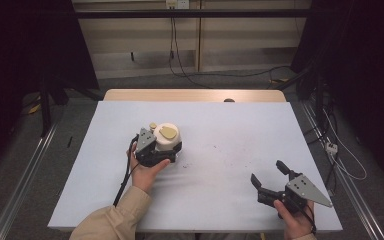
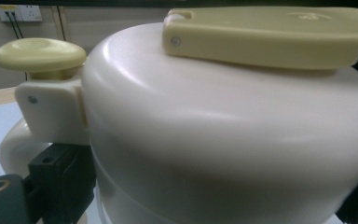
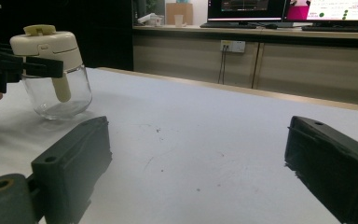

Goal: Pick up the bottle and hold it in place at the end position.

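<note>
Nearest the person, at the near right corner of the pale grey tabletop (image 1: 220,130), the right hand-held gripper (image 1: 271,180) rests low with its black jaws spread wide and nothing between them; in the right gripper view bare cloth lies in the gap. From this hand-held gripper the clear glass jar with a cream plastic lid and pale yellow flip tab (image 3: 53,70) lies well apart, ahead and off to the left, standing upright with its long axis vertical.

Farther in, left of the tabletop's middle, the left hand-held gripper (image 1: 154,150) is right at that jar (image 1: 166,137), so the left hand is plainly the nearer one. Seen from the right gripper view, its jaws reach level around the cream lid, one on each side, above the glass body. The left gripper view has the lid (image 2: 223,130) pressed up close, with the round yellow knob (image 2: 40,55) at the hinge side. The grip looks closed on the lid, so any lift or twist probably turns on that vertical axis.
</note>
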Demonstrator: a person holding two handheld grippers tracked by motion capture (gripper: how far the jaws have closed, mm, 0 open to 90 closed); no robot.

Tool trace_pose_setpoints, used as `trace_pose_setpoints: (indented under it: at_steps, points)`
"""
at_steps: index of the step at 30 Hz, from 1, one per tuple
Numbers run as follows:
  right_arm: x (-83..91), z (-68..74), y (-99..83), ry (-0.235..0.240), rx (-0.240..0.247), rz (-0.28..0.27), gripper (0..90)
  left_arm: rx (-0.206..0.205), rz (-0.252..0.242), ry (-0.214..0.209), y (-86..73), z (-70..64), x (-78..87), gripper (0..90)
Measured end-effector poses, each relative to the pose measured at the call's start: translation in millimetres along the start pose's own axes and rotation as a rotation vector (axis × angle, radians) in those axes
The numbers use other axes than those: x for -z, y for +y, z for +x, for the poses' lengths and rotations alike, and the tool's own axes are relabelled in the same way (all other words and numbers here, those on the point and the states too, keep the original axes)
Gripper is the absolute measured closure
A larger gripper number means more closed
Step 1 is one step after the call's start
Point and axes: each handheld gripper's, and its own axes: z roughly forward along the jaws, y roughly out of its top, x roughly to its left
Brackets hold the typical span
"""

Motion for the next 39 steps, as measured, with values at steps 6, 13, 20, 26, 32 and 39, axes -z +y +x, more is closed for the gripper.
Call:
trace_pose_setpoints:
  at_steps: [6, 13, 20, 26, 32, 39]
  points:
    - [0.0, 0.1, 0.1, 0.001, 0.003, -0.002, 6.5, 0.005, -0.005, -0.004, 3.5, -2.3, -5.0, 6.0]
    - [0.0, 0.0, 0.0, -0.002, 0.006, -0.003, 6.5, 0.012, -0.007, -0.011, 4.5, -2.1, -12.2, 6.0]
    - [-0.2, -0.3, -0.2, -0.002, 0.006, -0.001, 6.5, 0.013, -0.008, -0.015, 4.3, -3.0, -17.8, 6.1]
    - [-0.4, -0.2, -0.3, -0.003, 0.007, 0.000, 6.4, 0.009, -0.003, -0.018, 5.4, -4.1, -22.1, 6.1]
    - [-0.3, -0.2, -0.7, -0.002, 0.005, 0.002, 6.4, 0.012, -0.006, -0.031, 7.5, -7.4, -27.4, 6.1]
    - [-0.4, -0.1, -0.9, -0.001, 0.006, 0.004, 6.5, 0.011, 0.000, -0.038, 7.7, -9.9, -32.5, 6.1]
